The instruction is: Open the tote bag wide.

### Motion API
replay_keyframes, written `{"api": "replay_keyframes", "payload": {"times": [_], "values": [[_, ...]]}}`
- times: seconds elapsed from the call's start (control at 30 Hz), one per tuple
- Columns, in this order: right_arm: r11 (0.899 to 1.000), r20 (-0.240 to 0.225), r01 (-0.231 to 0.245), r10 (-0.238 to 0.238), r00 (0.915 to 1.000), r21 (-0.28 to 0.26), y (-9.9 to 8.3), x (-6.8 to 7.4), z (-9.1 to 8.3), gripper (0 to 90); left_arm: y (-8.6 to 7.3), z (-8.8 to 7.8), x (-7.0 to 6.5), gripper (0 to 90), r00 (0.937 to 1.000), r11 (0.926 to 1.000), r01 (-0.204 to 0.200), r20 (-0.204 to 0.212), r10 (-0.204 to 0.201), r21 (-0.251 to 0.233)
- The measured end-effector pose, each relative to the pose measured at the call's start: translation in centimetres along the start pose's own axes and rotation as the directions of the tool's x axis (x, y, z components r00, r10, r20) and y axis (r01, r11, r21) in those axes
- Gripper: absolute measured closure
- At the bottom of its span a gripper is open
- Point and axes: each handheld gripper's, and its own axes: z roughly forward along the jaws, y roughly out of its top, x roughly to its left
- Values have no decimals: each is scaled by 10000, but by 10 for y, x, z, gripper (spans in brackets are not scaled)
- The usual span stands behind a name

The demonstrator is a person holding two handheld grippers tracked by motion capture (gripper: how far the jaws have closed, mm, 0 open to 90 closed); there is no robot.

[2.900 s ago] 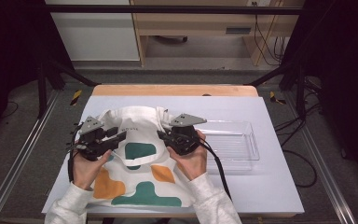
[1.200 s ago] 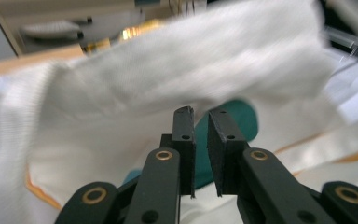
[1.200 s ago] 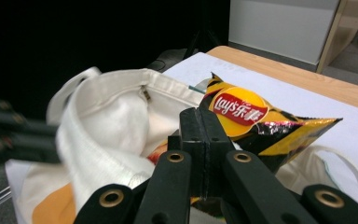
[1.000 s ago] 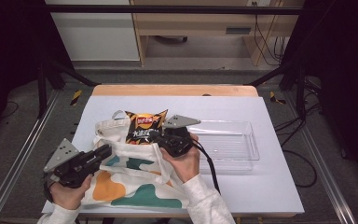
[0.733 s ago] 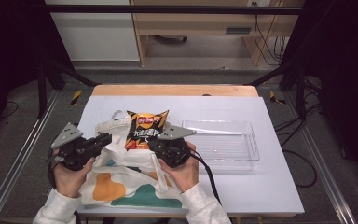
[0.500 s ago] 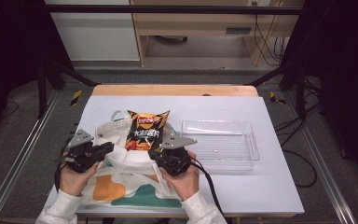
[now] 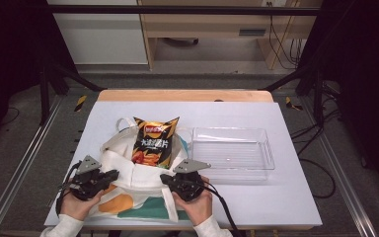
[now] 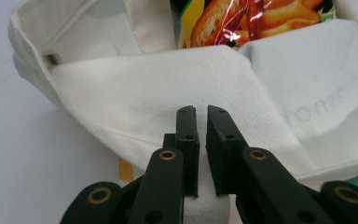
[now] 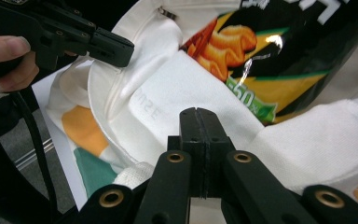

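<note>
**Two claws pinch the rim of a cloth bag with a snack packet in its mouth**

A pale lilac sheet covers the desk (image 7: 286, 197), with a strip of bare wood showing along the far edge. Metal rails run along both sides, dark curtains close the room in left and right, and cables hang at the far right. Behind the desk stand a white cabinet and a wooden shelf unit. A clear plastic tray (image 7: 233, 154) sits on the right half of the desk, just beside the bag.

The white cloth bag (image 7: 143, 170) lies flat on the near left part of the desk, orange and green shapes printed on its near end, its handles lying toward the far side. A black packet of crisps (image 7: 154, 141) sticks out of the bag's mouth, pointing away from the person.

Both forearms come in from the near edge. The left claw (image 7: 112, 175) sits low at the bag's left side, pointing right toward the opening; in the left gripper view its jaws stand a sliver apart with a fold of the white fabric caught between them. The right claw (image 7: 165, 178) sits at the bag's right side, pointing left; in the right gripper view its jaws are pressed together on the fabric of the rim, with the packet just beyond
</note>
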Motion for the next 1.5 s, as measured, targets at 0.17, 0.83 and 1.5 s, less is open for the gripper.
{"api": "replay_keyframes", "payload": {"times": [0.17, 0.83, 1.5], "values": [[9997, 177, 19, -23, 9998, 254, -10, 1, 5, 900, -5, 3, -2, 833, 9999, 9998, -139, -85, 140, 162], [9973, 138, -289, 281, 9995, 676, -41, 2, 9, 900, -5, 9, 16, 848, 9962, 9991, 188, -860, -155, 374], [9941, 1940, -339, 134, 9809, 1028, -44, -14, 6, 900, 0, 4, 34, 861, 9877, 9985, 445, -1485, -489, -324]]}}
